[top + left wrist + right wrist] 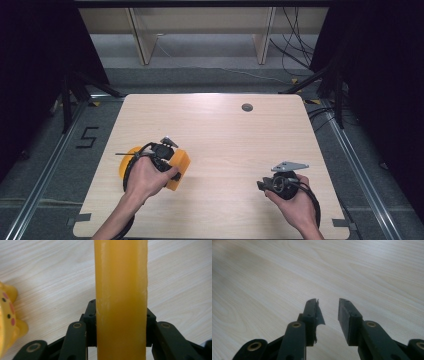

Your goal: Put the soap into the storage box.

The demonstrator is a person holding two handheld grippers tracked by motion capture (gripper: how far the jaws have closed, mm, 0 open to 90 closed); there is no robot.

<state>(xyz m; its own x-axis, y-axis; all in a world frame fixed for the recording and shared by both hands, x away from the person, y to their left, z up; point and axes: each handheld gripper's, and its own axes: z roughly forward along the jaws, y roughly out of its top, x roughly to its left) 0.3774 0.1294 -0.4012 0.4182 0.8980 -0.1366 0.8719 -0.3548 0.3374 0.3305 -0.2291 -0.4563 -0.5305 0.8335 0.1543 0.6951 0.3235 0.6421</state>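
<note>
the left gripper [121,322] is clamping its fingers [90,322] on a smooth orange-yellow block [121,297], which is sitting squarely between them over the pale wood-grain worktop [225,135]. a yellow rounded toy with pink spots [7,320] is lying beside the left finger, apart from it. the right gripper [328,311] is hovering low over bare worktop, its fingers [347,315] standing apart with nothing between them.

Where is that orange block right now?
In the high view, the orange block sits on the table's left side, clamped in the left gripper, beside a yellow toy; the right gripper is open.
</note>
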